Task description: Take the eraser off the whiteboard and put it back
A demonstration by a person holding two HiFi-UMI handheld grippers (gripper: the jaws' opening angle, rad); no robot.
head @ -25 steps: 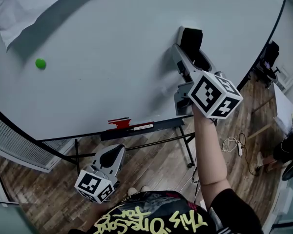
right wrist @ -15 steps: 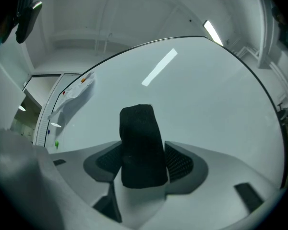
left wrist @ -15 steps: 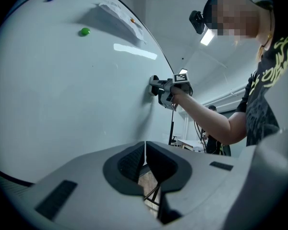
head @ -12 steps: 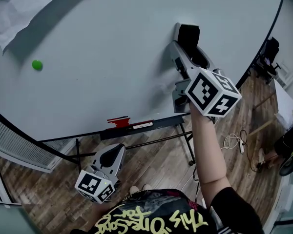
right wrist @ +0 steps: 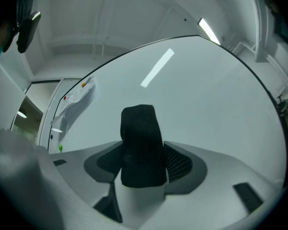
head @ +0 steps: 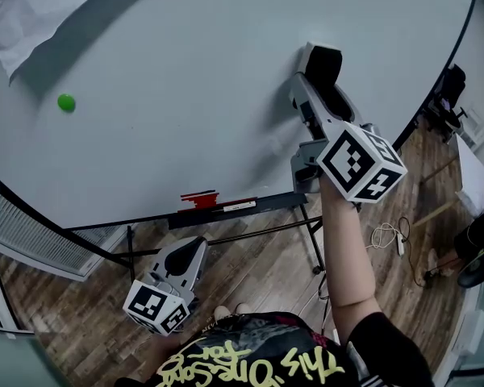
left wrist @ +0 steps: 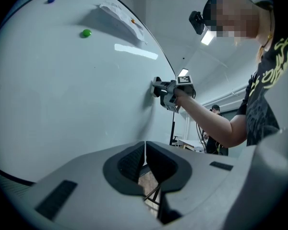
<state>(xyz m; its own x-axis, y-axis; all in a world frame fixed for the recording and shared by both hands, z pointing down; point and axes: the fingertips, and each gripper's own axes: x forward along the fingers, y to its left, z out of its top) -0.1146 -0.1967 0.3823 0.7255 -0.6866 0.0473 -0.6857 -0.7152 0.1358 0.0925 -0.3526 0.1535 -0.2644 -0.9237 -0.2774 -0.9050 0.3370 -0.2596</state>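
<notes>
Right, the eraser (right wrist: pixel 140 145) is sitting up on the whiteboard (head: pixel 185 95), toward its right side, a black block with its far end against the white surface. The right gripper (head: pixel 313 83) is reaching up to it, and its jaws have just been closing in. The eraser is standing between the ribbed pads, and they are pressing on both of its sides. The person's arm (head: pixel 344 248) is stretching up behind that gripper, marker cube (head: pixel 360 164) facing us.

Nothing is crowding the eraser: the board around it is lying bare. Well off to the left, a green magnet (head: pixel 65 101) is clinging to the board, and above that a sheet of paper (head: pixel 32 14) is hanging in the top corner. Along the lower edge the tray (head: pixel 258 206) is carrying something red (head: pixel 198 200), well apart from the eraser.

Down low, the left gripper (head: pixel 190 255) is hanging over the wooden floor (head: pixel 250 280), jaws pressed together with nothing between them. A cable (head: pixel 385 236) is trailing on the floor to the right.
</notes>
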